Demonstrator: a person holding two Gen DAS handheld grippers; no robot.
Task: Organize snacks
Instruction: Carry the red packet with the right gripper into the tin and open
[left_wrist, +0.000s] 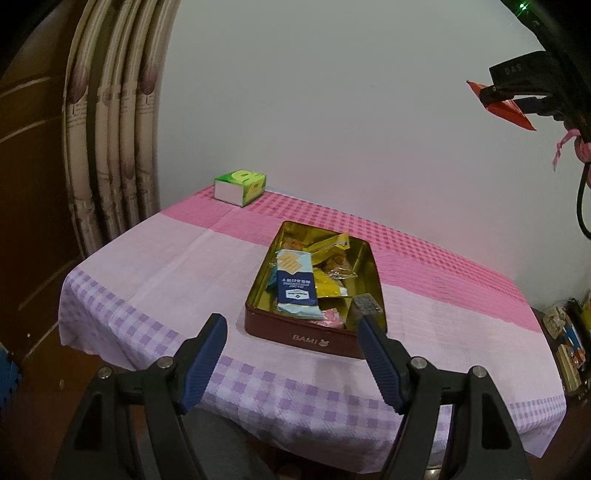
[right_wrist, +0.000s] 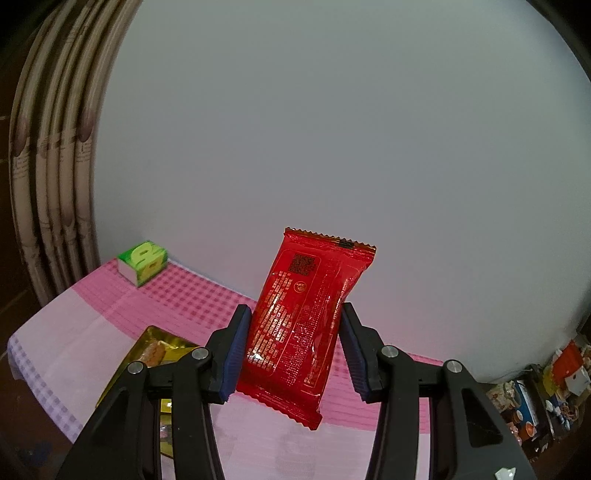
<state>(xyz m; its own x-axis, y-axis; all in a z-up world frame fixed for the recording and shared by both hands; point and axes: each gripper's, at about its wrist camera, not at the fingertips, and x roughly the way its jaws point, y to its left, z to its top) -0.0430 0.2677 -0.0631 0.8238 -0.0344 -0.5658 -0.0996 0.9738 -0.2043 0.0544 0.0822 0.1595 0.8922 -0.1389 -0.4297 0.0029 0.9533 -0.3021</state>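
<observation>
Right gripper (right_wrist: 295, 347) clenched a red snack packet (right_wrist: 306, 325) above the pink checked tablecloth (left_wrist: 177, 258); left gripper (left_wrist: 291, 354) stood released near the tin (left_wrist: 314, 338), by a white wall (left_wrist: 332, 110).

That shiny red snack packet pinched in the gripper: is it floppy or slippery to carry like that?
The red packet probably keeps its shape: it stands tilted between the right gripper's pads without drooping. Its glossy film catches the light, so it may be slippery. It looks light, since a pinch on its two long edges holds it clear above the tablecloth.
</observation>
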